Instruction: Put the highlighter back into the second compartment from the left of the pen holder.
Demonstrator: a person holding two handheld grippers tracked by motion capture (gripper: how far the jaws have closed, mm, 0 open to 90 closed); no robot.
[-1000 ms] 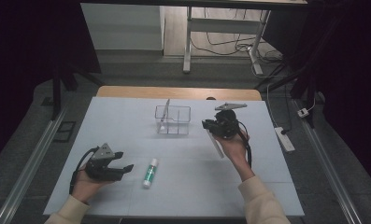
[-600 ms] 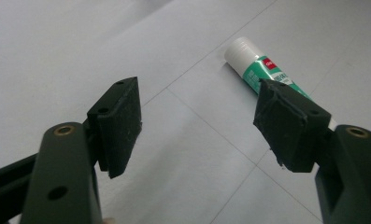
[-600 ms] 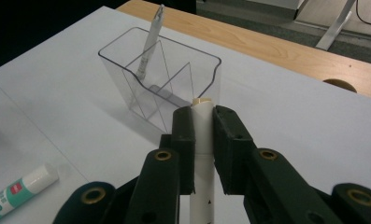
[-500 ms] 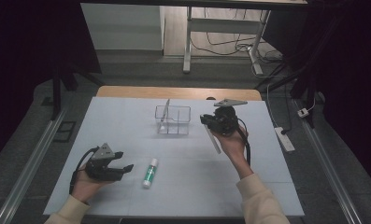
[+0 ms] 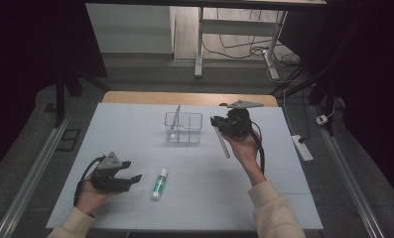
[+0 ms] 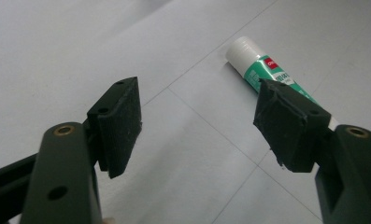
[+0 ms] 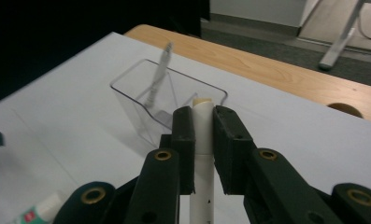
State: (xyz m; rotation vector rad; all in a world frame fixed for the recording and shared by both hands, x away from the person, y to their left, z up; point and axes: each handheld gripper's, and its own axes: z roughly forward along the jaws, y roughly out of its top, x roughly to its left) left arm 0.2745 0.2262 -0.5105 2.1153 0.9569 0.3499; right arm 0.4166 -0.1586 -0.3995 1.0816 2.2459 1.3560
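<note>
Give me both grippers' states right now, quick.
Left gripper: open, holding nothing; the glue stick lies on the table just ahead of it.
Right gripper: closed on a white pen.

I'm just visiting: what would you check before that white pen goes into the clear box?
1. Right gripper shut on the pen: ok, both pads press its sides.
2. Pen lined up over the box: not ok; in the high view it hangs to the right of it.
3. Room in the box: ok, with one pen-like stick leaning in its left part.
4. Left gripper out of the way: ok, open and low near the glue stick.
5. Glue stick clear of the path: ok, it lies nearer the person.
6. Pen tip capped: cannot tell.
</note>
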